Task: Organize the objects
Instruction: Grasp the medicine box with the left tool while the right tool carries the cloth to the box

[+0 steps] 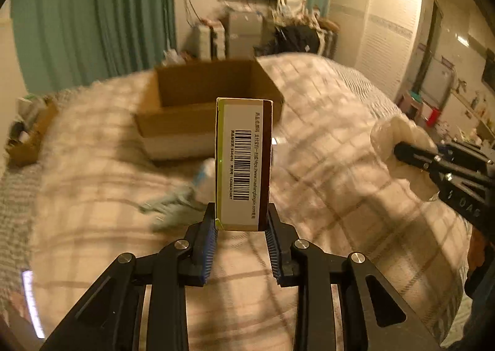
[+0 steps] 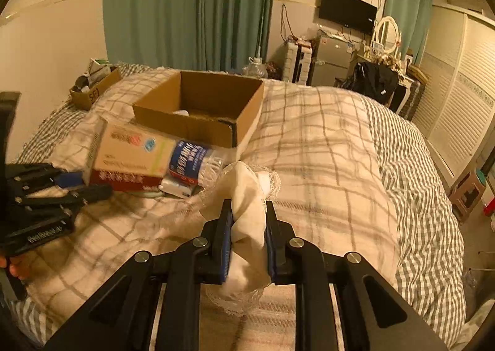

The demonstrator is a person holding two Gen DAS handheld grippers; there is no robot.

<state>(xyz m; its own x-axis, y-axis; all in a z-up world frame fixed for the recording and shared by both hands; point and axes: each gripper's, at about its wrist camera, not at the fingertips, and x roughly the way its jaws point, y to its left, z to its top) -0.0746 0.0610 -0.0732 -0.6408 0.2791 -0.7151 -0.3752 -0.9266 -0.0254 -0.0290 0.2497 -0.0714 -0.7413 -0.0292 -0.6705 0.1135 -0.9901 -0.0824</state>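
Note:
My left gripper is shut on a flat medicine box with a barcode, held upright above the bed, in front of an open cardboard box. My right gripper is shut on a cream lace-edged cloth; it shows at the right of the left wrist view. In the right wrist view the left gripper holds the medicine box at the left. A plastic bottle with a blue label lies by the cardboard box.
The plaid bedspread covers the bed. A smaller cardboard box with items sits at the far left corner. A fridge, a dresser with clutter and white wardrobe doors stand beyond the bed.

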